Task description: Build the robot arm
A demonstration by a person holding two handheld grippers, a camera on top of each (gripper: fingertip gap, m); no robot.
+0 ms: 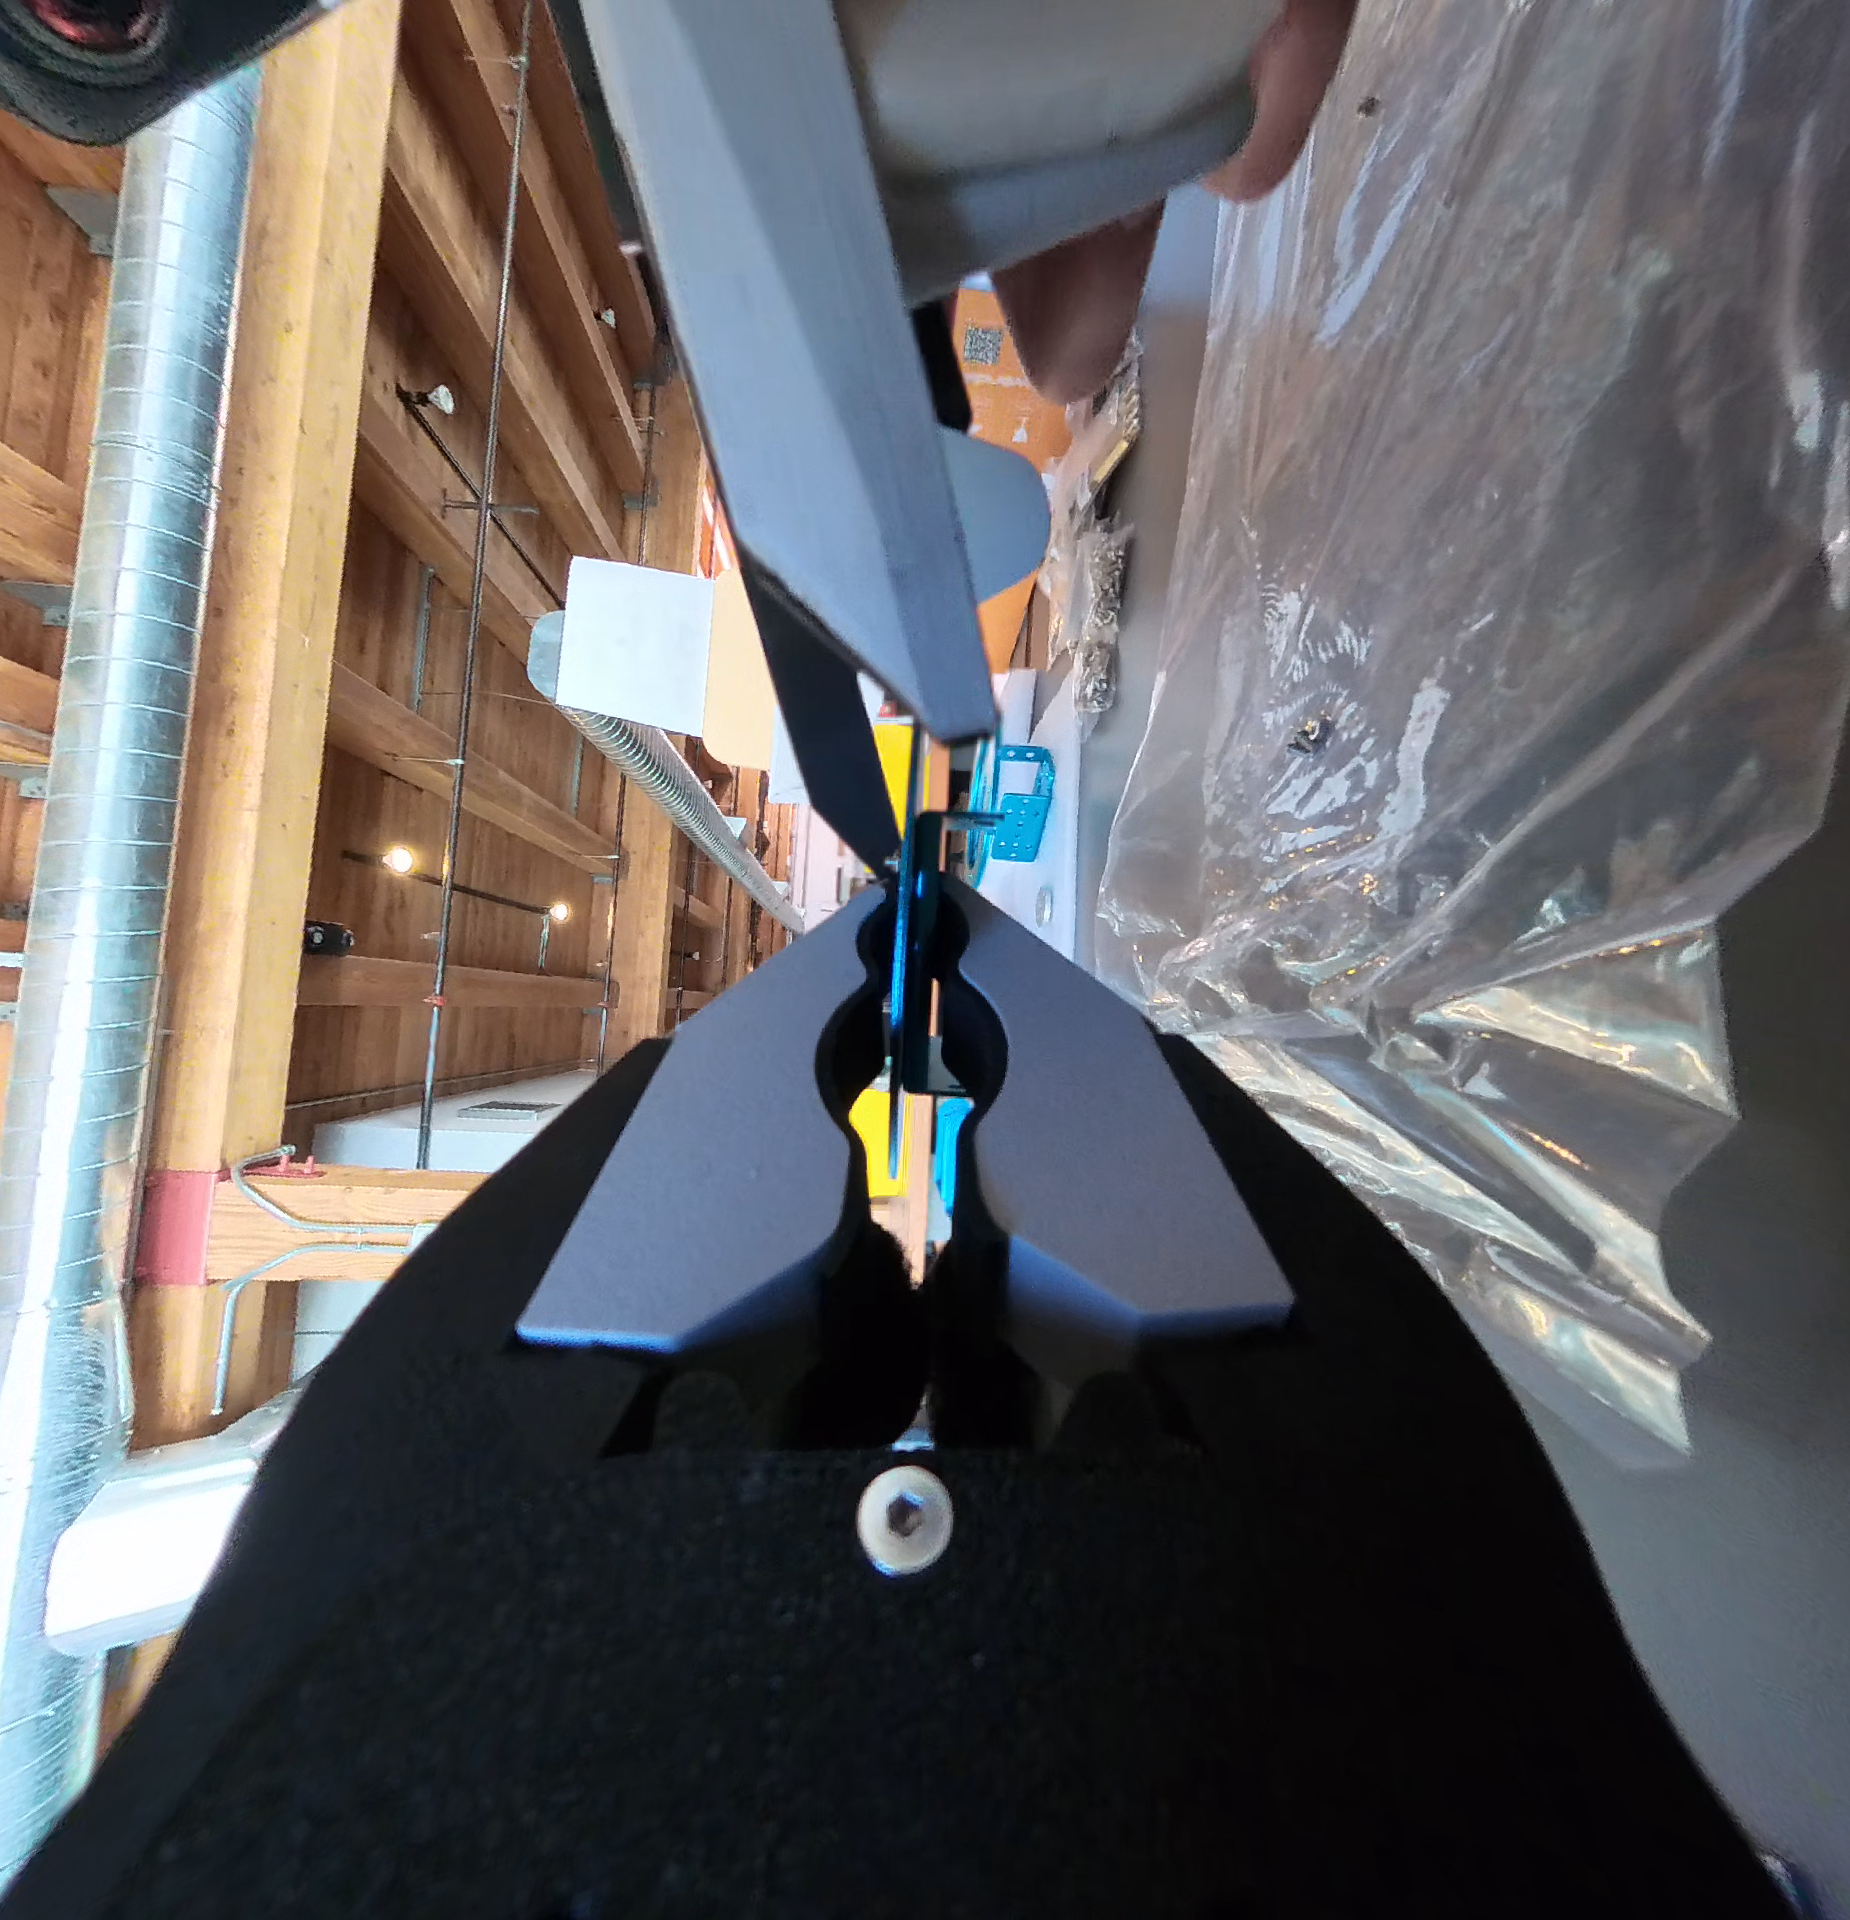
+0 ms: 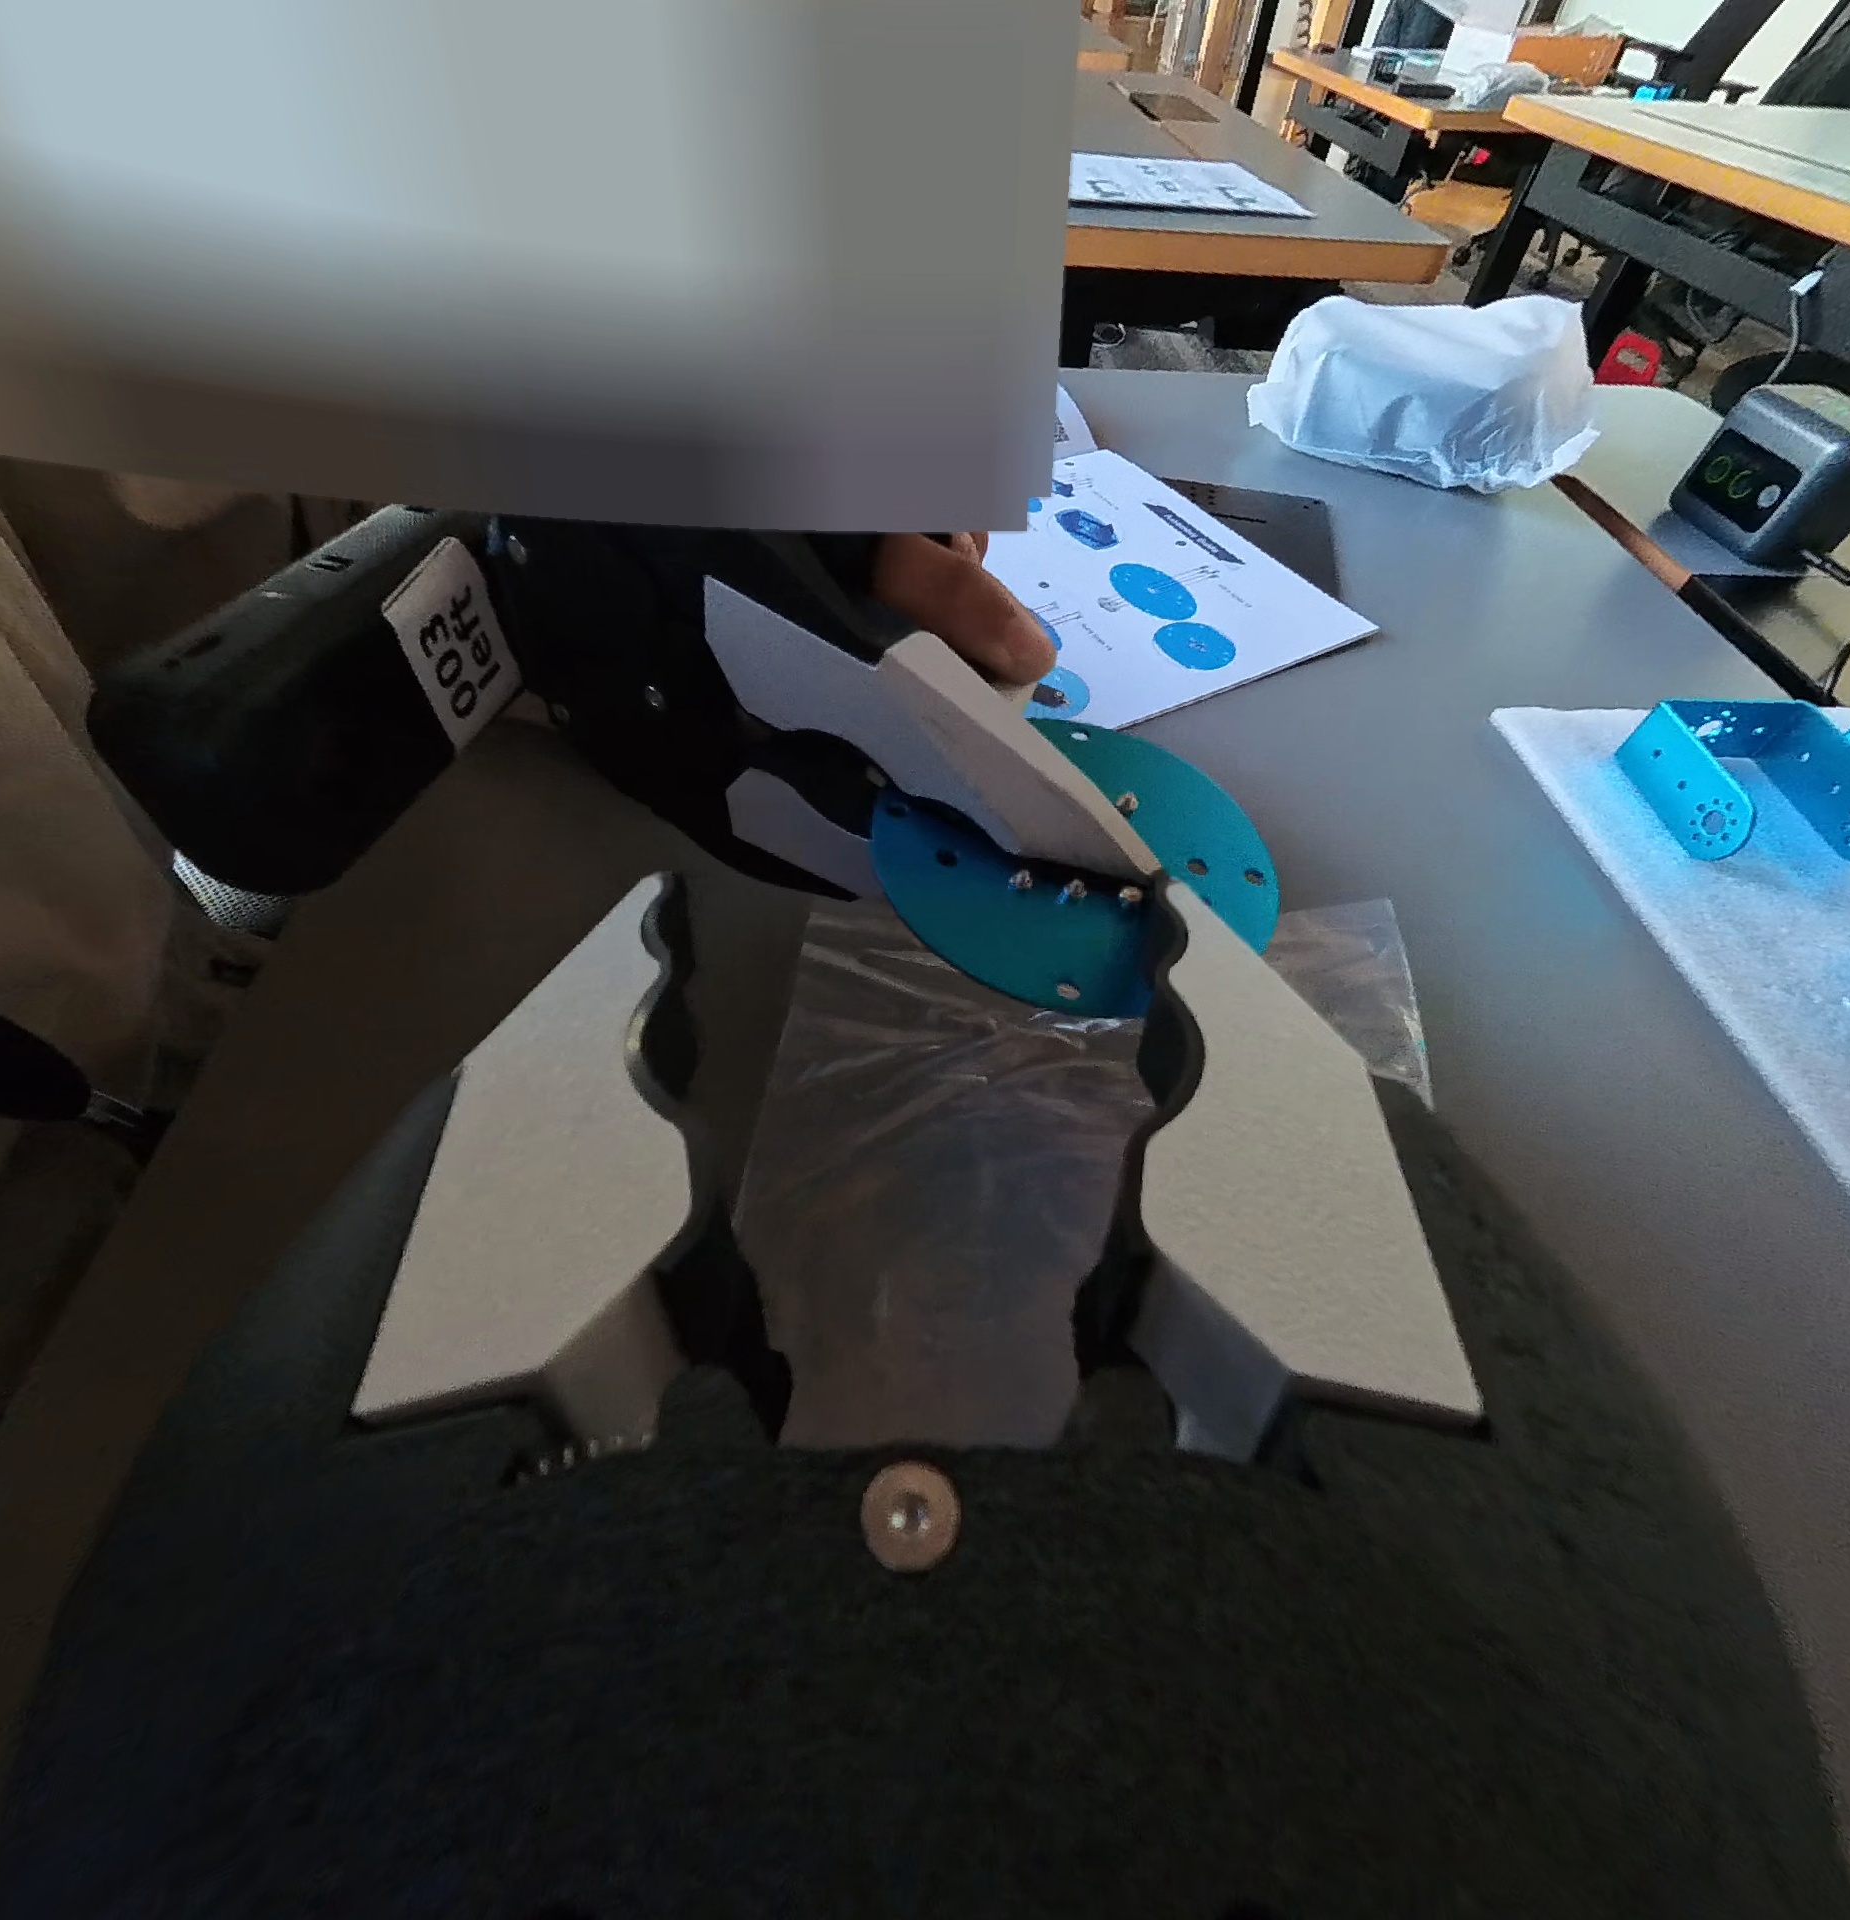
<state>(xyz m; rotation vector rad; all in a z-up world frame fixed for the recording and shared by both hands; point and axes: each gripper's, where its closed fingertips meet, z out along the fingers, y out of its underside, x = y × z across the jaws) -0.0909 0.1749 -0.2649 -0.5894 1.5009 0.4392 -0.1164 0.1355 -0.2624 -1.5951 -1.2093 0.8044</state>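
My left gripper is shut on the rim of a round blue metal disc, which I see edge-on between its fingers. In the right wrist view the left gripper comes in from the left and holds the disc tilted above a clear plastic bag on the grey table. Several small screws stand in the disc's holes. My right gripper is open, and its right fingertip is at the disc beside the screws. In the left wrist view the right gripper reaches down from the top.
A printed instruction sheet lies behind the disc. A white foam tray at the right holds blue U-shaped brackets. A white wrapped bundle and a small grey device sit further back. The crumpled clear bag fills the right of the left wrist view.
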